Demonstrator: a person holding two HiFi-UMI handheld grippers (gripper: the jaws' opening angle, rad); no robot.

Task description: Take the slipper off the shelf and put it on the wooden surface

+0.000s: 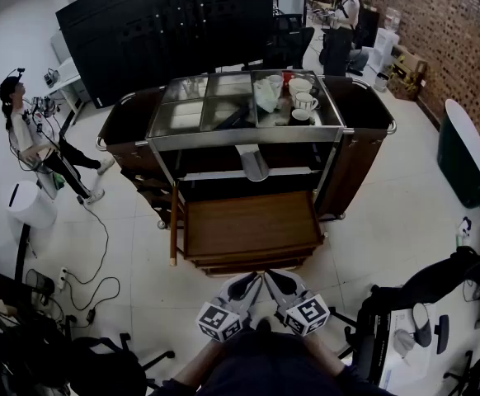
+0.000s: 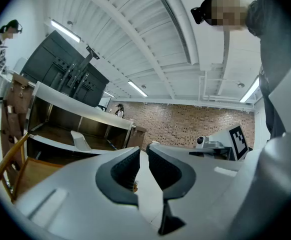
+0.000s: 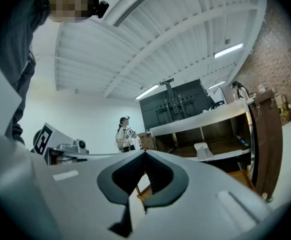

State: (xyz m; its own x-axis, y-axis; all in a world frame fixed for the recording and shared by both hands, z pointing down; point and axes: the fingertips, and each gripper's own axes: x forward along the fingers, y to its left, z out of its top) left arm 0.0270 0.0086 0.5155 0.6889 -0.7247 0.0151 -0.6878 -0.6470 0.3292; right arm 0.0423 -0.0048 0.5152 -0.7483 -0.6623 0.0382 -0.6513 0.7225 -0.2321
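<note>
Slipper (image 1: 254,162) is sitting mid-width on the cart's (image 1: 357,151) middle shelf (image 1: 207,174). Its long axis is running front-to-back and its rounded end is poking over the shelf's front edge. Can't tell toe from heel. Wooden surface (image 1: 252,228) is jutting out from the cart's front, just below the shelf, top fully open. Left gripper (image 1: 251,282) and right gripper (image 1: 273,279) are hovering side by side off the cart's front, both clenched on nothing. The shelf's back is sitting in shadow under the cart top.
</note>
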